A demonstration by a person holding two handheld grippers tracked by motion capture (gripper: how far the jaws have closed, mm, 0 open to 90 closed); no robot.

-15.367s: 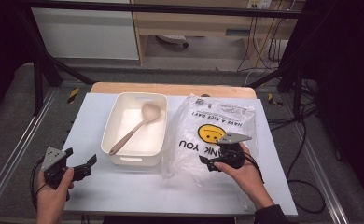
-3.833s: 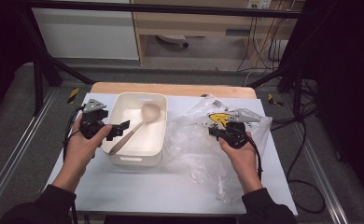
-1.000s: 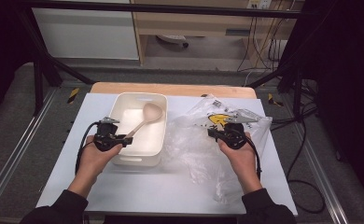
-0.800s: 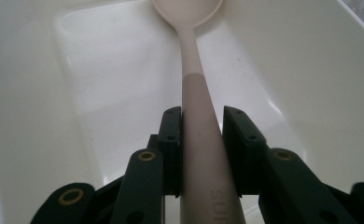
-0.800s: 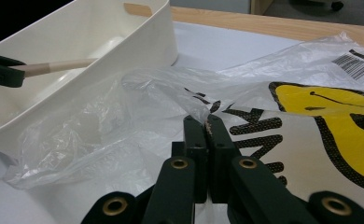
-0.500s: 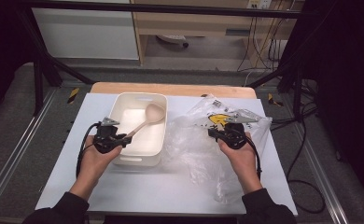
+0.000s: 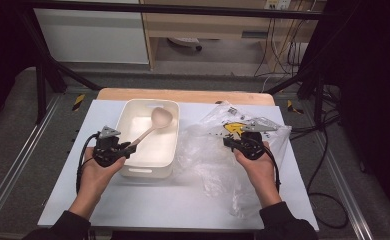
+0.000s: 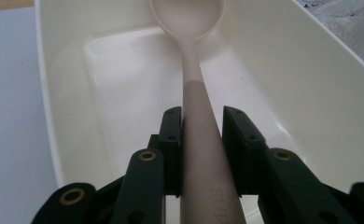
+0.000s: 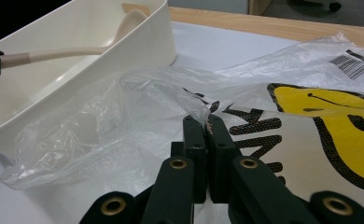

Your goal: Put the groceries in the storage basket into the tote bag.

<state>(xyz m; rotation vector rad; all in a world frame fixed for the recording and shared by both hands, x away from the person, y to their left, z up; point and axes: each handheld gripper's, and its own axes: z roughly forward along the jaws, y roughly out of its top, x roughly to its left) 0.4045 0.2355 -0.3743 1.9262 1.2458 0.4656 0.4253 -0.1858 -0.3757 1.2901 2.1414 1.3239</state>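
Left gripper view shows the left gripper [image 8: 202, 154] pinching the spoon [image 8: 196, 88] by its smooth handle, which could slip, while the right gripper [image 9: 207, 140] is clamped on the thin bag [image 9: 264, 107], which might tear.

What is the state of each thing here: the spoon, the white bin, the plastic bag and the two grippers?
Spoon: handle between the left jaws, bowl raised toward the bin's far end.
White bin: upright on the table, open on top, holding nothing but the spoon.
Plastic bag: crumpled, its edge pinched and lifted.
Left gripper: closed on the spoon handle.
Right gripper: shut on the bag's film.
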